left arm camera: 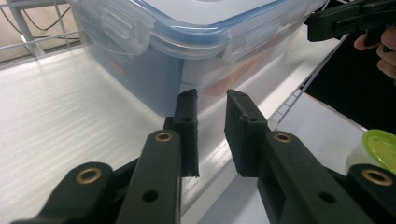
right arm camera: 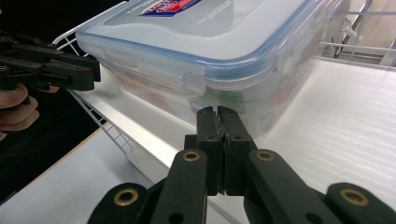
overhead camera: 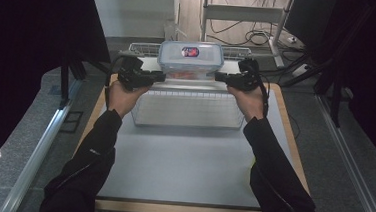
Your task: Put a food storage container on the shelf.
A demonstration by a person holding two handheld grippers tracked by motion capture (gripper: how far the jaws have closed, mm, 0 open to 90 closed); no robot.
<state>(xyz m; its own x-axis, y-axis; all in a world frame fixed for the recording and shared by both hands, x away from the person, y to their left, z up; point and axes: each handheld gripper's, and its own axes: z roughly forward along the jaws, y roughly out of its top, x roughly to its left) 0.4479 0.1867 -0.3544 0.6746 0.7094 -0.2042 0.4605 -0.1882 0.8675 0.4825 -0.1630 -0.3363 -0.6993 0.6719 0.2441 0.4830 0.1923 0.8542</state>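
Both grippers sit at mid-frame in the high view. The left gripper [overhead camera: 159, 75] shows a narrow gap between its jaws with nothing in it; the right gripper [overhead camera: 220, 76] has its jaws pressed together, empty. Between them, a clear plastic box [overhead camera: 190, 60] with a blue-rimmed clip lid rests on a white ribbed shelf [overhead camera: 192, 89] edged in wire. Grey tabletop [overhead camera: 182, 160] lies open below.

this looks like a lab or test room: a bare bench [overhead camera: 182, 160] with a wooden edge stands on grey carpet, flanked by aluminium rails [overhead camera: 37, 150], with loose cables [overhead camera: 256, 38] on the floor, a metal rack [overhead camera: 242, 12] and dark curtains [overhead camera: 24, 49].
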